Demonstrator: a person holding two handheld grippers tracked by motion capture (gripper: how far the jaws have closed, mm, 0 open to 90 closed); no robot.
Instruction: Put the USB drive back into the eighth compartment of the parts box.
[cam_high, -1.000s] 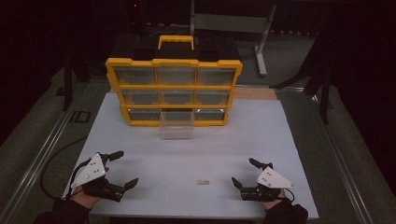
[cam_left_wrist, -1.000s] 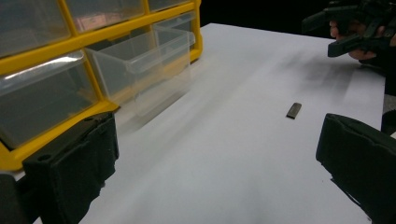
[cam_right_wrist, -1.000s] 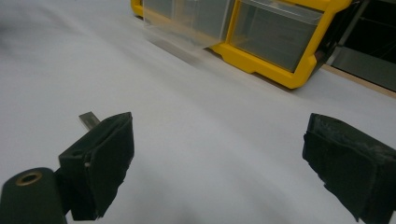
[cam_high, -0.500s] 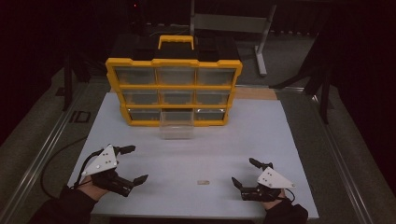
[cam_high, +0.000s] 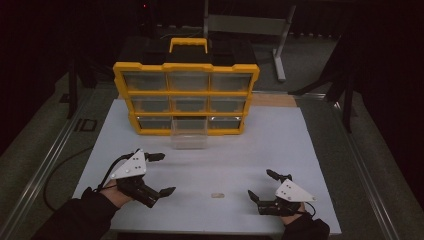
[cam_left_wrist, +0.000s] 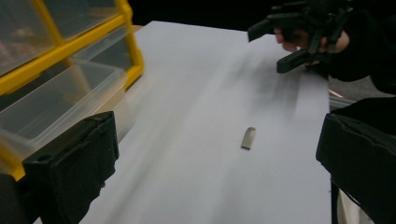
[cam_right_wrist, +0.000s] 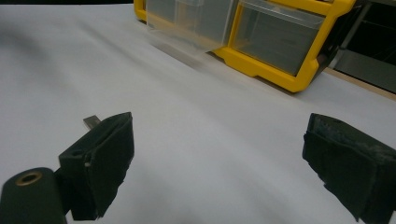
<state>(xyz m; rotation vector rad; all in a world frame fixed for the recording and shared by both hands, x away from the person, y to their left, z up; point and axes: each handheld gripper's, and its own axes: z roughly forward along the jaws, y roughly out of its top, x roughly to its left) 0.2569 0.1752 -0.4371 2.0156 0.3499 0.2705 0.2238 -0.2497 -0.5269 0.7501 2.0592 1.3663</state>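
Both tools spread apart, holding nothing: left tool (cam_high: 159, 174) and right tool (cam_high: 261, 185) flanking small flat metal piece (cam_high: 217, 195) on white surface (cam_high: 280, 145).

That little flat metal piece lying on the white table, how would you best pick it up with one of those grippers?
Probably from straight above, jaws closing across the narrow width of the metal piece. It lies flat on the table, thin and oblong, so only its long edges offer a grip. Both the left gripper and the right gripper are open beside it.
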